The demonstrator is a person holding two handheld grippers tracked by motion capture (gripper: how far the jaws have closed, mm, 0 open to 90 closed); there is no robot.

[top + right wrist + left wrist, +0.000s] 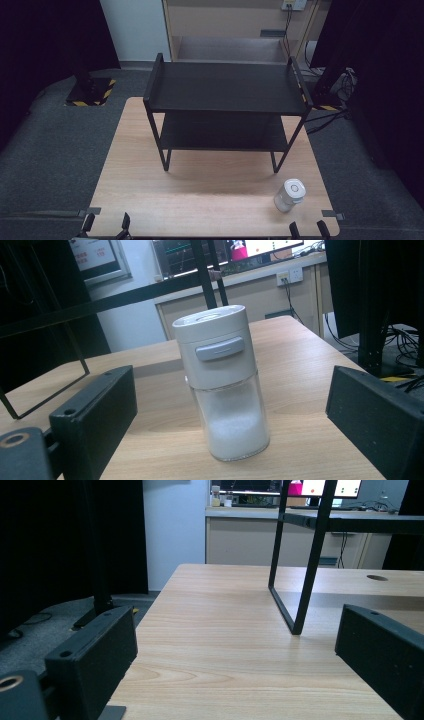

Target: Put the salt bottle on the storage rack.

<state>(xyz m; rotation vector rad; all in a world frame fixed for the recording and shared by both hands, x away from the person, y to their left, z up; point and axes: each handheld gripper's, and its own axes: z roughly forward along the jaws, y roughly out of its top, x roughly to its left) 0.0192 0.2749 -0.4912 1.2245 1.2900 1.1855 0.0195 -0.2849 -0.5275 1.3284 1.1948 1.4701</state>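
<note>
A clear jar [289, 195] with a white lid and white powder inside stands upright near the table's front right corner. The right gripper view shows the same jar [225, 385] a short way ahead, in line with the gap between the two jaws. My right gripper [309, 229] is open at the front edge just behind the jar, touching nothing. My left gripper [106, 222] is open at the front left corner with bare tabletop between its jaws. A black two-level shelf rack [227, 87] stands at the middle back of the table; its front leg [306, 575] rises ahead of the left gripper.
The wooden table [200, 190] has a broad bare strip between the rack and its front edge. Dark carpet surrounds it. A wooden cabinet [235, 30] stands behind, black stands with yellow-striped bases at the far left and right, and cables trail at the right.
</note>
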